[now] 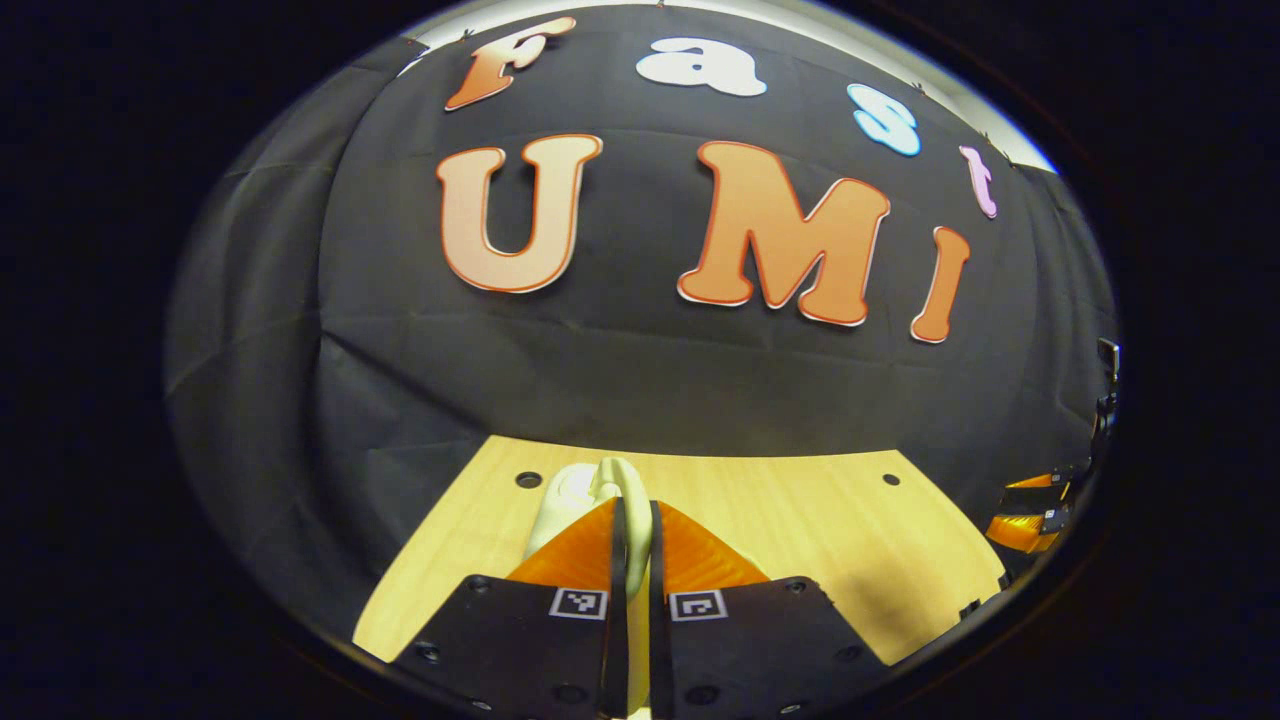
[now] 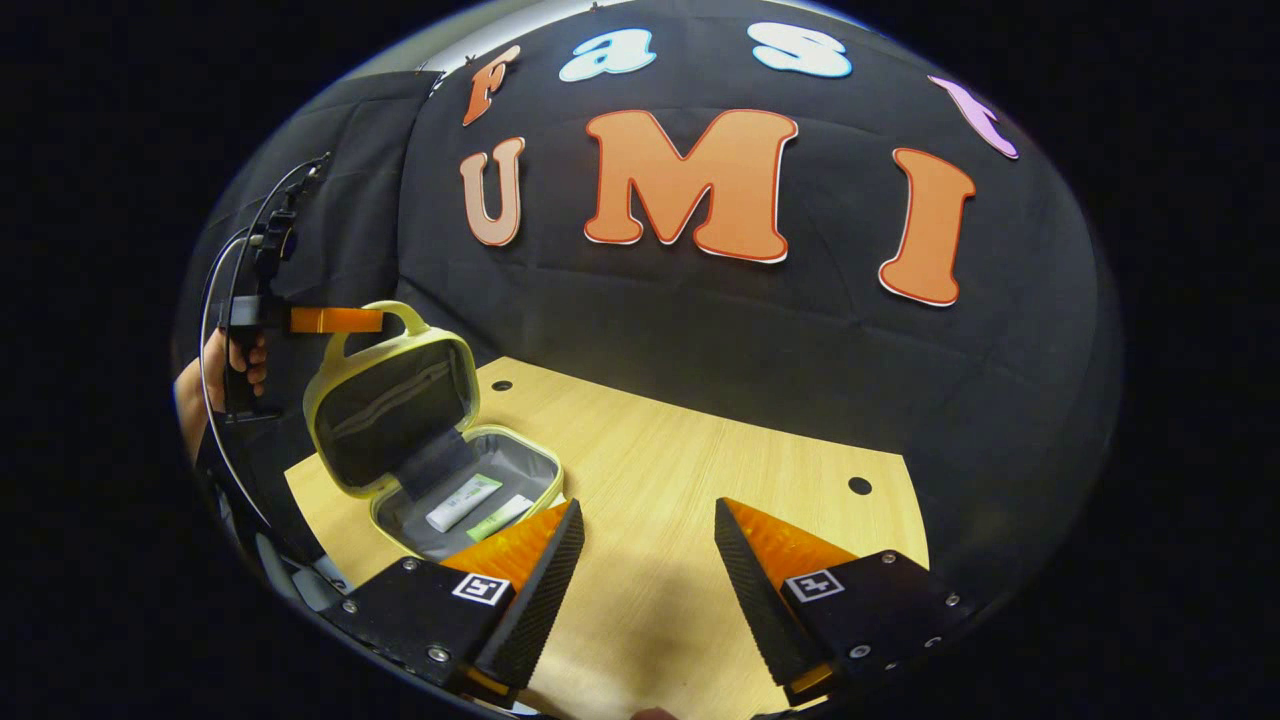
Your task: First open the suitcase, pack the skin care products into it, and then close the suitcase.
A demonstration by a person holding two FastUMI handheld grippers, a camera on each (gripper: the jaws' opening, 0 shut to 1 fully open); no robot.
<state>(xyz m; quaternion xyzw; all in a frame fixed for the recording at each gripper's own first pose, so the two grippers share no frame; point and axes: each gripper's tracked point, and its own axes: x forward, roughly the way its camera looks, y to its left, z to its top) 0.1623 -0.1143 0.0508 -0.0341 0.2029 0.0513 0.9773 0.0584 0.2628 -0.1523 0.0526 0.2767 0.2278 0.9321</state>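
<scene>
The wooden table (image 2: 700, 480) runs back to the black cloth wall (image 2: 760, 330), with small dark holes (image 2: 859, 486) dotted near its far edge. On its left end, in the right gripper view, sits the little suitcase (image 2: 470, 495), a pale yellow-green case with a grey lining, open. Its lid (image 2: 392, 398) stands upright, showing a mesh pocket with a zip inside, and a dark strap joins the lid to the base. The case's handle (image 2: 400, 315) arches over the top of the lid.

The left gripper (image 2: 335, 320) reaches in from the left at that handle, held by a person's hand (image 2: 235, 365) with a cable looping past it. In the left gripper view, that left gripper's jaws sit nearly together with the pale handle (image 1: 600, 490) pinched between both fingers.

The right gripper (image 2: 648, 550) hangs above bare table just to the right of the case, its jaws spread wide with nothing between them, its left finger (image 2: 535, 575) just beside the case's front corner.

Inside the base lie two skin care tubes, side by side: a white tube (image 2: 462, 503) and a paler green one (image 2: 498, 517) next to it.
</scene>
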